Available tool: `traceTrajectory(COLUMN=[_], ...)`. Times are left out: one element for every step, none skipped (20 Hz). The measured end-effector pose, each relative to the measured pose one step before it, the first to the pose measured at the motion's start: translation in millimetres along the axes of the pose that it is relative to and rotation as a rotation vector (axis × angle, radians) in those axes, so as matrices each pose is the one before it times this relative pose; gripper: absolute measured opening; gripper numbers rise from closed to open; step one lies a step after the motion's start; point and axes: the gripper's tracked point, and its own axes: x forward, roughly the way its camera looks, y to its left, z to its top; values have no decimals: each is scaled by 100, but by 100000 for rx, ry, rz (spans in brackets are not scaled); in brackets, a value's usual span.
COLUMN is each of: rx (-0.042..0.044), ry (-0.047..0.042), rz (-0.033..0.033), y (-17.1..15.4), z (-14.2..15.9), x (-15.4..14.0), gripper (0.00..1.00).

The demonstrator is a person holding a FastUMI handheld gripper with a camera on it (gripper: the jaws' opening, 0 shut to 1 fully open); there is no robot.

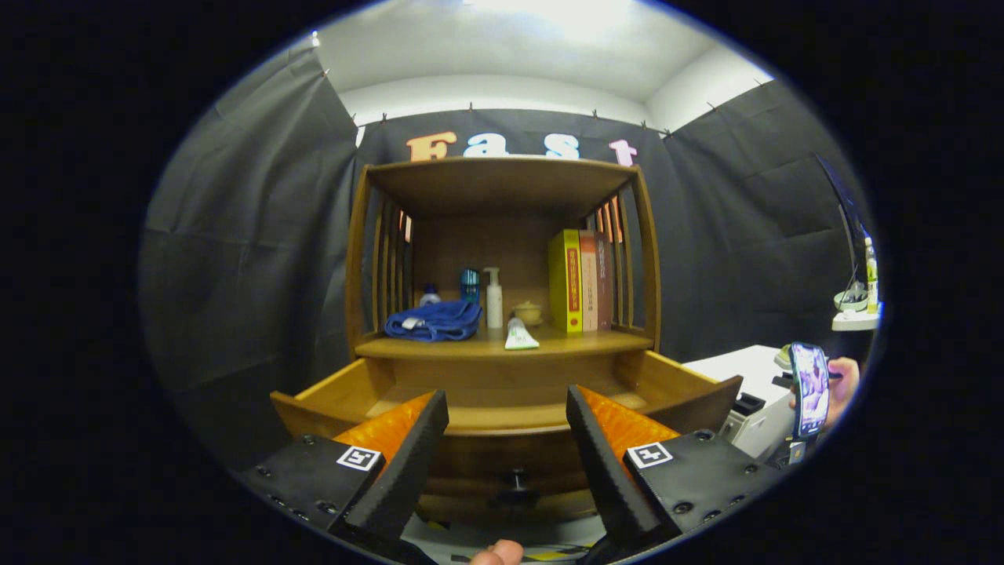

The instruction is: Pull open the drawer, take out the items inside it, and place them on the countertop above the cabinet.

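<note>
Gripper view: my gripper hangs open, empty, before the open drawer; next I likely reach inside.

Yellow book spine print too small to read, square coded tags on gripper, fingers apart

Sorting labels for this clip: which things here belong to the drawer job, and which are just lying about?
Job: open wooden drawer; its dark round knob; wooden countertop; gripper, jaws apart, holding nothing.

Lying about: blue folded towel; white pump bottle; yellow book; white tube.
</note>
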Motion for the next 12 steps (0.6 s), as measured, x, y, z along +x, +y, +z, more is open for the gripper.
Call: traceTrajectory(rx=[260,425,179,261,408,437,-33,-330,-513,-370,-261,-326], ry=[1431,1332,1809,2078,1211,439,365,350,308,502,713,28], rz=[359,869,874,-329,-576,-557,-650,-562,-193,-296,-387,-211], y=[7,185,182,-40,-175,-122,-180,-78,-84,-34,-136,135], z=[-1173,-981,-1094,-1045,-790,-478,-381,-326,-309,-311,-413,-101], x=[-88,-117,120,-35,55,281,206,326,388,451,502,151], gripper=[98,98,98,98,98,98,98,98,98,98,98,98])
